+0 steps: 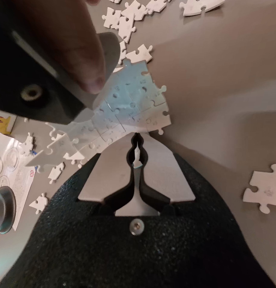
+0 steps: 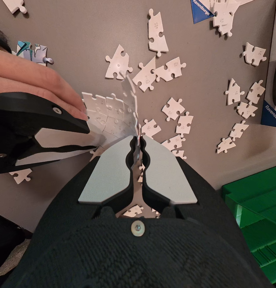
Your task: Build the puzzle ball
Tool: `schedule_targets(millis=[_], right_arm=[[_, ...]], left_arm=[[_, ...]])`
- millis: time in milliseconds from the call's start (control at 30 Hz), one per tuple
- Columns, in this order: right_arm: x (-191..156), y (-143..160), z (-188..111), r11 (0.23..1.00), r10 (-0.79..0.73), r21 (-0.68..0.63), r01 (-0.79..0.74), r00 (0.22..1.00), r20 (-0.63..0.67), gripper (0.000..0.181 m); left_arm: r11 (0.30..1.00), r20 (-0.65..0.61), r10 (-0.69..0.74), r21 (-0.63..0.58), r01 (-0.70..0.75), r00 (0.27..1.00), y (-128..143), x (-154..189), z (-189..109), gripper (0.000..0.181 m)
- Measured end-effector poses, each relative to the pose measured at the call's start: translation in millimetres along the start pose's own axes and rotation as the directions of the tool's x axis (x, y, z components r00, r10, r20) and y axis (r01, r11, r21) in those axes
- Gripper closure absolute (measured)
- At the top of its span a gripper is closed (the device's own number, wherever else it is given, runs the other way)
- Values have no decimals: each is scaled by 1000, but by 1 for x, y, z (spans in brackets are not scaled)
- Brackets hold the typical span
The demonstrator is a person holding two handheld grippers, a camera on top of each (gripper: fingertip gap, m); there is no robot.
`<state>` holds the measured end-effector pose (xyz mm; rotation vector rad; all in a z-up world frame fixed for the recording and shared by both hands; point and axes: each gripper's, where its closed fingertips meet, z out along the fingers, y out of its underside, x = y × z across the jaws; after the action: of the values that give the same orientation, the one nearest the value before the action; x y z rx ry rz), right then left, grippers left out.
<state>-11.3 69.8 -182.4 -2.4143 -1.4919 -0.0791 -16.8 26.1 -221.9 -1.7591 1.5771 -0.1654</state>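
A curved, joined section of white puzzle pieces (image 1: 131, 101) is held in the air between both grippers; it also shows in the right wrist view (image 2: 109, 118). My left gripper (image 1: 137, 135) is shut on its near edge. My right gripper (image 2: 138, 138) is shut on another edge, which shows edge-on between the fingers. In the right wrist view the left gripper (image 2: 95, 147) comes in from the left with a hand on it. In the left wrist view the right gripper (image 1: 95, 102) and a hand come in from the top left.
Several loose white pieces (image 2: 157, 32) lie scattered on the grey table (image 2: 71, 31); more lie at the top (image 1: 126, 20) and right (image 1: 263, 187) of the left wrist view. A green box (image 2: 255, 218) sits at right, a printed sheet (image 1: 14, 171) at left. My hands' fingertips stand some 6 cm from each other.
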Motion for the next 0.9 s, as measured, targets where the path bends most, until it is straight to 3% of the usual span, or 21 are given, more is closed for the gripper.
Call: schedule_targets(millis=[200,367,533,700,900], right_arm=[[0,0,1,1000,5,4,-5,1000,6,176],[1,1,2,1000,9,0,-9,1000,0,176],[3,4,2,1000,19,-8,-19,1000,-1,175],[3,6,2,1000,24,-6,-24,1000,2,175],[2,4,2,1000,18,-5,-18,1000,-2,175]], left_arm=[[1000,-16,13,-5,-13,1000,1,1,1,181],[992,9,116,-53,-115,993,1,1,0,181],[997,62,67,33,-69,996,-3,-5,-4,181],[978,93,-119,182,101,988,-15,-29,-36,181],[988,89,-117,116,107,989,6,-25,-43,181]])
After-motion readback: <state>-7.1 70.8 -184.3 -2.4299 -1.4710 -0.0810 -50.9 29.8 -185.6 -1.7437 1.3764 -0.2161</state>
